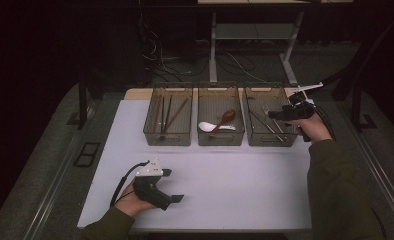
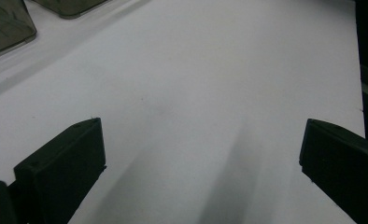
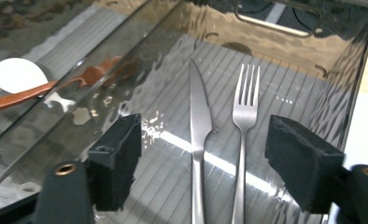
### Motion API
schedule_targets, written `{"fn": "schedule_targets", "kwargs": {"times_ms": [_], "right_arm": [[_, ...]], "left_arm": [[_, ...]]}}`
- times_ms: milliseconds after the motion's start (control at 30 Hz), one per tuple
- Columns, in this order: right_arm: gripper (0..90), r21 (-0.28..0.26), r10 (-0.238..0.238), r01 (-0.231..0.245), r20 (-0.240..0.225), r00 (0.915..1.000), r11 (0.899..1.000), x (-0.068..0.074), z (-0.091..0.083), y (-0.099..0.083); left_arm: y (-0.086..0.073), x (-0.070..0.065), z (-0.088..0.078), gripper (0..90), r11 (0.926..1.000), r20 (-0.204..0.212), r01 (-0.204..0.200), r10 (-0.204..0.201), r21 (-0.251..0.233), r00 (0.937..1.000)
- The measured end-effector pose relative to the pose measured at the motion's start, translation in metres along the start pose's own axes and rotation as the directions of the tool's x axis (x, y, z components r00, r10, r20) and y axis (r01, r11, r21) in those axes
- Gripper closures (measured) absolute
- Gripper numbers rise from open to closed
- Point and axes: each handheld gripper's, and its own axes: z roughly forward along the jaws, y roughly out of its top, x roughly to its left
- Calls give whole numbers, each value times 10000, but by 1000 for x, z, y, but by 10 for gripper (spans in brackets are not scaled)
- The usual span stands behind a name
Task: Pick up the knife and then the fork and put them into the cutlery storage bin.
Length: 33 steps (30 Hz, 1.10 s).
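Right gripper view showed the right gripper [image 3: 203, 163] with fingers spread above a knife [image 3: 198, 135] and fork [image 3: 245, 126] in the bin [image 3: 308, 32]; left gripper's [image 2: 201, 172] fingers spread over the bench [image 2: 196, 70].

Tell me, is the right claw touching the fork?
Apart. The right gripper view shows the right claw open, with the fork lying between its jaws, clear of both.

A steel knife [image 3: 198, 126] and a steel fork [image 3: 244, 135] lie flat, side by side, just apart, in the clear bin [image 3: 313, 88] at centre frame, tips pointing toward the top.
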Motion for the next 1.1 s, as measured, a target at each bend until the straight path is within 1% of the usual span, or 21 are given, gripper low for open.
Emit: {"fn": "schedule_targets", "kwargs": {"times_ms": [67, 100, 200, 267, 433, 467, 500, 567, 767, 900, 1100], "right_arm": [[209, -142, -201, 199, -102, 9997, 9997, 2, -2, -1], [193, -186, -210, 209, -76, 9998, 9996, 3, -3, -2], [188, -267, -532, 527, -172, 9984, 9983, 6, -6, -4], [186, -330, -664, 656, -216, 9976, 9973, 9, -7, -5], [185, -484, -892, 873, -372, 9953, 9950, 15, -12, -9], [184, -476, -834, 815, -398, 9957, 9955, 16, -13, -9], [184, -538, -956, 934, -398, 9946, 9942, 18, -15, -10], [183, -640, -1049, 1019, -453, 9935, 9927, 21, -18, -13], [182, -940, -1093, 1025, -713, 9914, 9903, 31, -29, -25], [182, -1101, -1239, 1143, -849, 9887, 9873, 37, -37, -35], [182, -1499, -1376, 1198, -1144, 9839, 9814, 46, -50, -49]], "left_arm": [[0, 0, 0, 0, 10000, 15, 32, -32, -35, 10000], [0, 0, -1, 0, 10000, 23, 15, -15, -23, 10000], [0, 0, 0, 0, 10000, 31, 10, -10, -7, 10000], [0, 1, -1, 0, 10000, 22, 3, -3, -27, 10000], [0, 1, -2, 0, 10000, -23, 27, -27, -96, 10000], [0, 1, -2, 0, 9999, -25, 28, -28, -124, 10000], [0, 1, -2, 0, 9999, -29, 32, -32, -136, 10000], [0, 2, -2, 0, 9999, -29, 19, -19, -120, 10000], [0, 1, -2, 0, 9999, -51, 4, -5, -125, 10000], [-1, 1, -2, 0, 9999, -64, -2, 1, -115, 10000], [-1, 1, -2, 0, 9999, -67, -5, 5, -105, 10000]]}}
